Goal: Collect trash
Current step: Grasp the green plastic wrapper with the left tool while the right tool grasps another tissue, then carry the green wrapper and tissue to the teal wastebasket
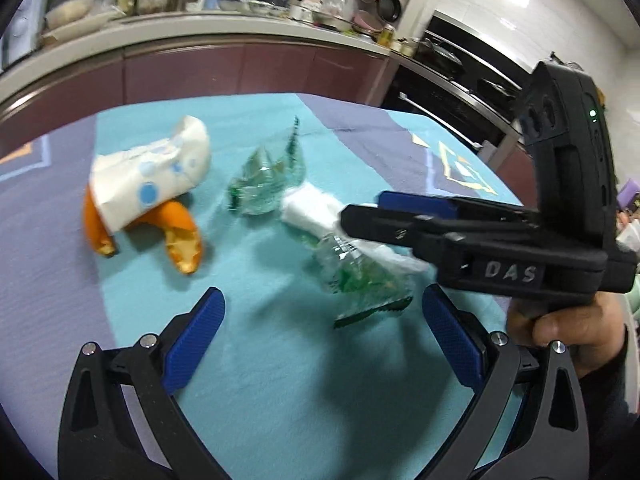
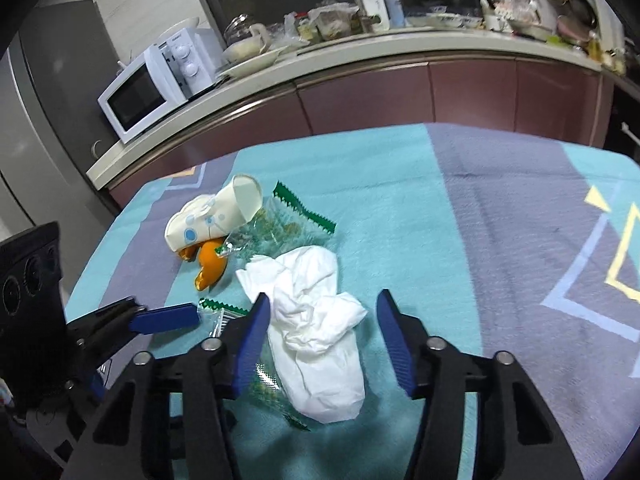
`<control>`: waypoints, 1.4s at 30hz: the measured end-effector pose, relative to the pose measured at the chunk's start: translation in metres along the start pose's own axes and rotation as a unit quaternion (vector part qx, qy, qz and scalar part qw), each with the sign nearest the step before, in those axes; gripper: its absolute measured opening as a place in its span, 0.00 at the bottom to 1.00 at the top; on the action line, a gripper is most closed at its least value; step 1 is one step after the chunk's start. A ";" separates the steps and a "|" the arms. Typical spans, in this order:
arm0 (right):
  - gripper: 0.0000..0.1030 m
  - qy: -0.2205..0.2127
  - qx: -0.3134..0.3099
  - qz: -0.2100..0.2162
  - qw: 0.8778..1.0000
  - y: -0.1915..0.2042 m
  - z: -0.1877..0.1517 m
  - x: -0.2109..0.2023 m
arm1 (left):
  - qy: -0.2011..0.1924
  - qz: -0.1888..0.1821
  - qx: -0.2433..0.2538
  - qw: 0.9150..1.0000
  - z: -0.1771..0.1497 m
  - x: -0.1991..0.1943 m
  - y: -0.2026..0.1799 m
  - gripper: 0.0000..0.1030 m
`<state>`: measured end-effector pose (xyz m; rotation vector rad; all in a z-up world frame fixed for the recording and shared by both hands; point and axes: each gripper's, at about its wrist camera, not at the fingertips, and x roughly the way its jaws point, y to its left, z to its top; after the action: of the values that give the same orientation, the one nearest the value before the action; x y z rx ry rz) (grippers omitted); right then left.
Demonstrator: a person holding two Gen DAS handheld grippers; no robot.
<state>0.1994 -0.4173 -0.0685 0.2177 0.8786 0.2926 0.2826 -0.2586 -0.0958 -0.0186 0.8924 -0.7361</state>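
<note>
Trash lies on a turquoise tablecloth. A crushed white paper cup with blue dots rests on orange peel. A clear green-edged wrapper lies beside them. A second such wrapper lies under a crumpled white tissue. My left gripper is open, just short of the second wrapper. My right gripper is open, with its fingers on either side of the tissue.
A cluttered kitchen counter with purple cabinet fronts runs behind the table. A white microwave stands at its left end. A black oven is at the right. The cloth has grey-purple bands to the right.
</note>
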 end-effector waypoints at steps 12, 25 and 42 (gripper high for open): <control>0.14 0.012 0.004 0.029 1.000 -0.008 -0.001 0.007 | 0.008 -0.038 0.012 0.999 0.009 0.021 -0.014 0.78; 0.12 -0.021 0.021 -0.006 1.000 -0.021 -0.003 -0.012 | 0.020 -0.038 0.021 0.999 0.011 0.034 -0.028 0.38; 0.10 -0.036 0.006 0.003 0.999 0.001 -0.021 -0.032 | -0.065 0.051 0.036 0.996 -0.009 -0.055 -0.015 0.35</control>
<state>0.1639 -0.4257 -0.0581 0.2413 0.8081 0.2828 0.2456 -0.2345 -0.0582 0.0433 0.7369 -0.6633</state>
